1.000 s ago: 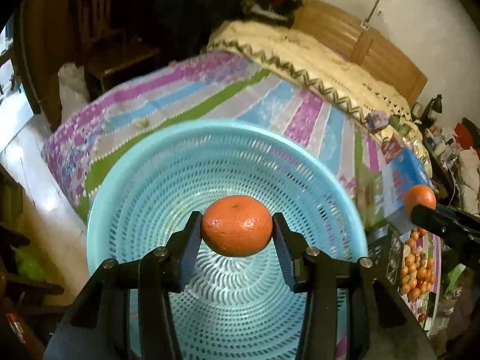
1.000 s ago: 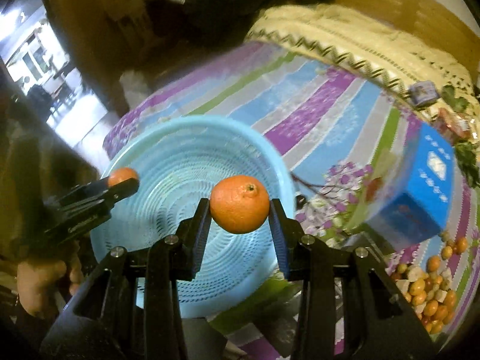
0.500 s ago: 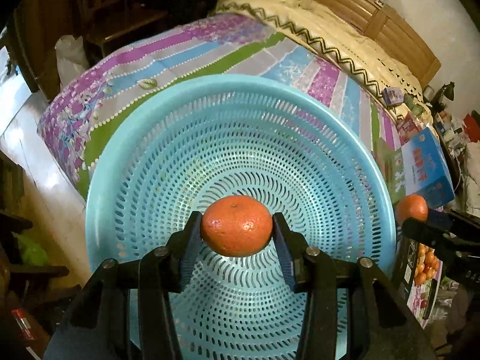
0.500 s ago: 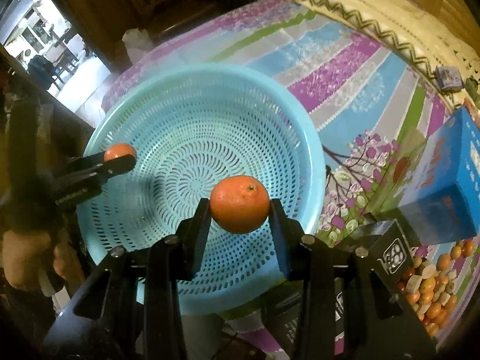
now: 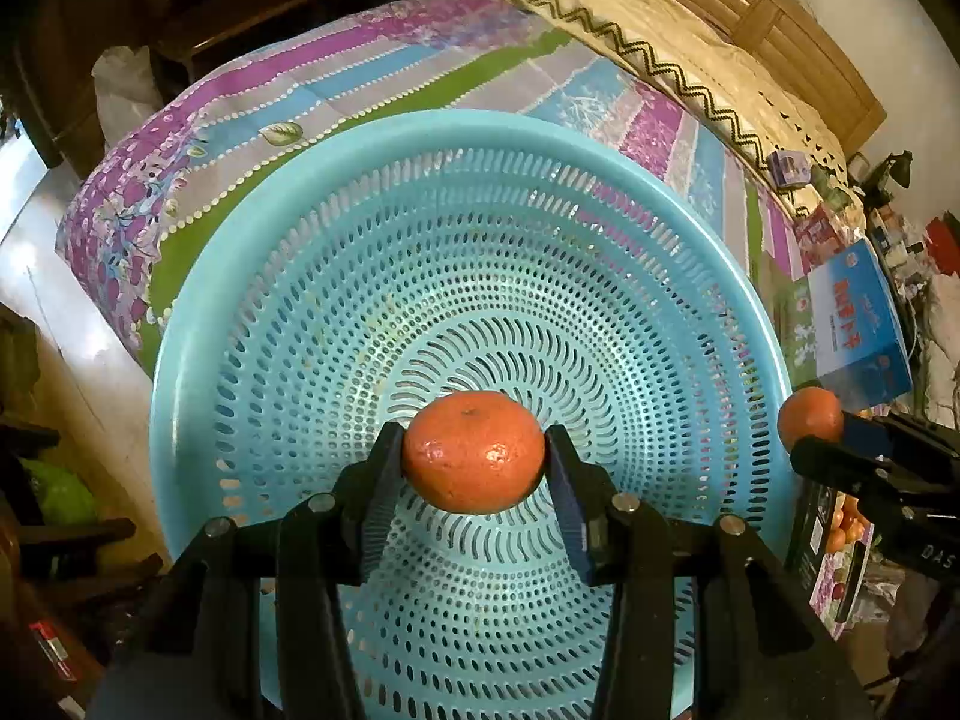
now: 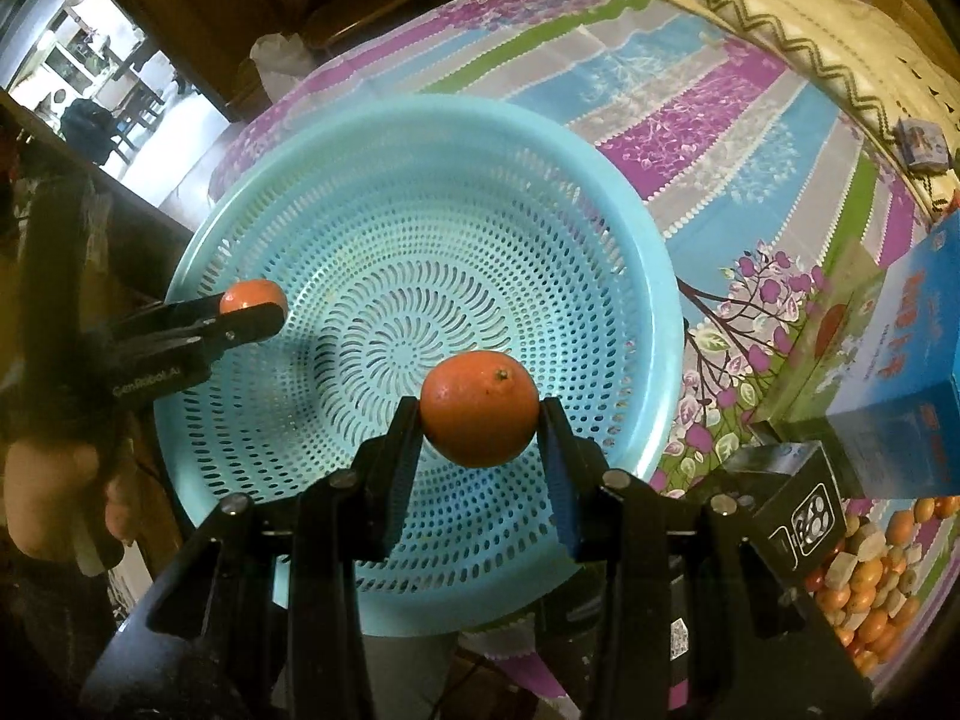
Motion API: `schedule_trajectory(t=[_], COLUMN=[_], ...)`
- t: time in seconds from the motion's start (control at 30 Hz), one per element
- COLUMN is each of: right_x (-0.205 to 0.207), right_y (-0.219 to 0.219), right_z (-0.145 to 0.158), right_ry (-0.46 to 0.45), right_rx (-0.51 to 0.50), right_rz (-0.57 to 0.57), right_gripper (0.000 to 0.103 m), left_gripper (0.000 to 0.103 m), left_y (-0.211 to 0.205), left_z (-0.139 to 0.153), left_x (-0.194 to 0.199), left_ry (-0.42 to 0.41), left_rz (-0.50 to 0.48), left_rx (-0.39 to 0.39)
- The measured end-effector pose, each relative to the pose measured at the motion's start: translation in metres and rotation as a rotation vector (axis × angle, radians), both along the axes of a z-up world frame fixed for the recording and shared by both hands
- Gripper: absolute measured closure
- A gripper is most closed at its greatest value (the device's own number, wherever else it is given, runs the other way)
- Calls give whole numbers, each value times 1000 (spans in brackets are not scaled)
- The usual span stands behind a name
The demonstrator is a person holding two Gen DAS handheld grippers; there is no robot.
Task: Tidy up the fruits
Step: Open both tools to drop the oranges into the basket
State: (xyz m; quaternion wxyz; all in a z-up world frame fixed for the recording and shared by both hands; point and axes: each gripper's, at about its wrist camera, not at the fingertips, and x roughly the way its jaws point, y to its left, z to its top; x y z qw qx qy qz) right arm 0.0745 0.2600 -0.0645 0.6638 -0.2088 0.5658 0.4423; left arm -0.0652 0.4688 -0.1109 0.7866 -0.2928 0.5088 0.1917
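A round light-blue perforated basket [image 5: 372, 276] [image 6: 420, 180] sits on a striped bedspread; nothing lies in it. My left gripper [image 5: 474, 459] is shut on an orange mandarin [image 5: 474, 450] and holds it above the basket's near half. It also shows in the right wrist view [image 6: 252, 309] over the basket's left side. My right gripper [image 6: 479, 414] is shut on another mandarin [image 6: 479, 405] above the basket's near right part. It shows in the left wrist view [image 5: 810, 426] at the basket's right rim.
A blue carton [image 5: 858, 324] [image 6: 900, 372] stands right of the basket. A box of several mandarins [image 6: 870, 576] lies at the lower right. The bed edge and floor [image 5: 36, 276] are to the left. A wooden headboard [image 5: 780, 30] is behind.
Both grippers have moved forward and down toward the basket, which now fills more of each view. Each still holds its mandarin.
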Motion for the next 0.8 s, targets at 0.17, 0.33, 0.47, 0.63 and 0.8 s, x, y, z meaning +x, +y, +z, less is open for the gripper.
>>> schedule_trajectory(t=[0.17, 0.33, 0.47, 0.63, 0.8], right_x=[-1, -2, -2, -1, 1], right_y=[1, 2, 2, 2, 1], right_z=[-3, -2, -4, 0, 3], right_ry=[0, -1, 3, -5, -9], right_rx=[-6, -3, -4, 12, 25], right_rz=[6, 14, 11, 3, -1], right_gripper=[63, 62, 61, 39, 39], left_gripper=[55, 54, 36, 31, 29], left_y=[2, 2, -1, -1, 1], left_z=[-1, -2, -2, -2, -6], left_x=[0, 1, 3, 6, 5], left_ry=[4, 5, 8, 22, 32], left_rz=[4, -4, -9, -7, 7], left_rx=[-10, -17, -14, -6, -9])
